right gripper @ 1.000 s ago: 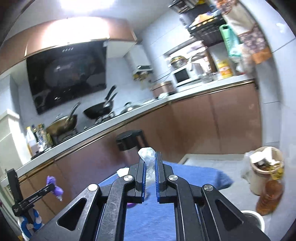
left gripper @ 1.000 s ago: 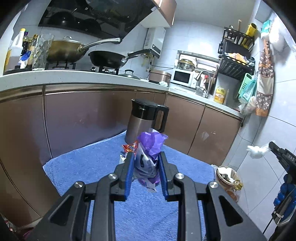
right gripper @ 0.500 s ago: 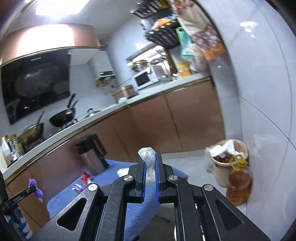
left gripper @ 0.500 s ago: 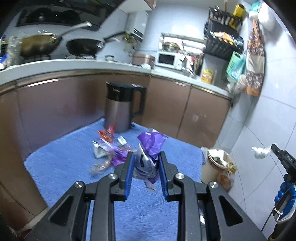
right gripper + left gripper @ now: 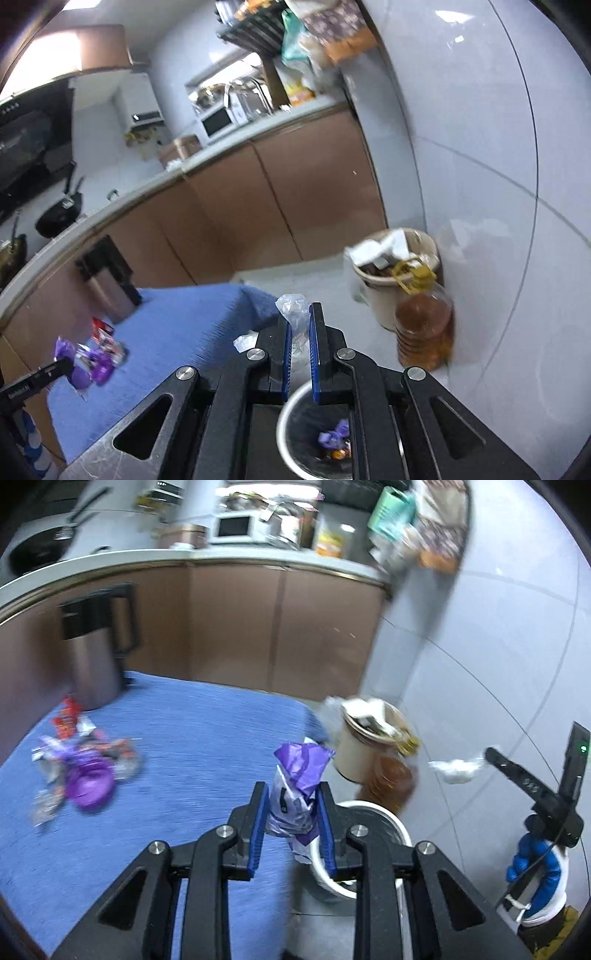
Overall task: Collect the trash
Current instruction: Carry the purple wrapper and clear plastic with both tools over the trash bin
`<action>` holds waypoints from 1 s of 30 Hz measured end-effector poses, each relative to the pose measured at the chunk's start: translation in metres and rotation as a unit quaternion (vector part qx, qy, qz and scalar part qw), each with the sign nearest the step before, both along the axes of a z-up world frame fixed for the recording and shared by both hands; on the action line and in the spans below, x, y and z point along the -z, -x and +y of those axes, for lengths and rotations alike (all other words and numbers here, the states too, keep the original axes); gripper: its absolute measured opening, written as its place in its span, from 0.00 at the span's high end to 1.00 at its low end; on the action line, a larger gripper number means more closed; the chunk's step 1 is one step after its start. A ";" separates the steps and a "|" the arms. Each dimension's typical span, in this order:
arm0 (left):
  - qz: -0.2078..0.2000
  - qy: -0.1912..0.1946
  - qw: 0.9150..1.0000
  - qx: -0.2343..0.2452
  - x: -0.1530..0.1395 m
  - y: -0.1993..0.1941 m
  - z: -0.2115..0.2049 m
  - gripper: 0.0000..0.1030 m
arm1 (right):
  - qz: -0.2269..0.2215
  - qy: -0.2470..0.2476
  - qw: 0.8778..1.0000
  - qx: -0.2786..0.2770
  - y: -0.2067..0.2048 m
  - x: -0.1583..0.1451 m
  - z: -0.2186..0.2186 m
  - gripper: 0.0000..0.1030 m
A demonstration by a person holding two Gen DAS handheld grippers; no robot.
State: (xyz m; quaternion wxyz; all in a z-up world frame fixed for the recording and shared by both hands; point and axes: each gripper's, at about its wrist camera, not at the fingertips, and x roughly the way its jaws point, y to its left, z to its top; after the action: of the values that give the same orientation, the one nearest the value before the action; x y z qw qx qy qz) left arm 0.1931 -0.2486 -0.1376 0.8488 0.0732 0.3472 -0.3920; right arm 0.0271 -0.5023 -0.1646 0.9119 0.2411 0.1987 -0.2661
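My left gripper (image 5: 291, 797) is shut on a crumpled purple wrapper (image 5: 297, 775), held above the blue cloth's right edge, beside a white-rimmed bin (image 5: 391, 821). My right gripper (image 5: 300, 317) is shut on a clear plastic scrap (image 5: 294, 306), above the same bin (image 5: 286, 421), which holds purple and orange wrappers (image 5: 334, 441). A pile of wrappers (image 5: 83, 771) lies on the blue cloth (image 5: 192, 753). The right gripper with its white scrap also shows in the left wrist view (image 5: 476, 764).
A beige full trash can (image 5: 388, 295) and an amber oil bottle (image 5: 424, 325) stand against the tiled wall. A dark steel kettle (image 5: 96, 653) stands on the cloth by the brown cabinets (image 5: 236, 627).
Both grippers have swung right and tilted down from the cloth toward the white-rimmed bin, each keeping its piece of trash. The bin's inside has come into the right wrist view.
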 end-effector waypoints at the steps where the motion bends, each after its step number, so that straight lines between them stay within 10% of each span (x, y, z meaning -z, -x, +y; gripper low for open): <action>1: 0.003 -0.006 1.000 0.012 0.003 0.002 -0.014 0.76 | 0.007 -0.002 1.000 0.001 0.000 0.004 -0.003 0.92; 17: 0.043 -0.063 0.992 0.101 0.052 0.011 -0.145 0.75 | 0.078 -0.070 0.995 0.005 -0.016 0.084 -0.042 0.88; 21: 0.057 -0.062 0.990 0.111 0.059 0.008 -0.163 0.61 | 0.095 -0.078 0.992 0.001 -0.030 0.102 -0.044 0.88; 30: 0.075 -0.041 0.991 0.099 0.053 -0.005 -0.152 0.52 | 0.116 -0.096 0.989 0.005 -0.041 0.125 -0.048 0.65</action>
State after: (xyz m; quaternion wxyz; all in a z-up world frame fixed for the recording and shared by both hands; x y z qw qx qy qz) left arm 0.1977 -0.4011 -0.1906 0.7736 0.1125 0.4168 -0.4638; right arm 0.0678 -0.5507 -0.2893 0.8539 0.2964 0.3261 -0.2768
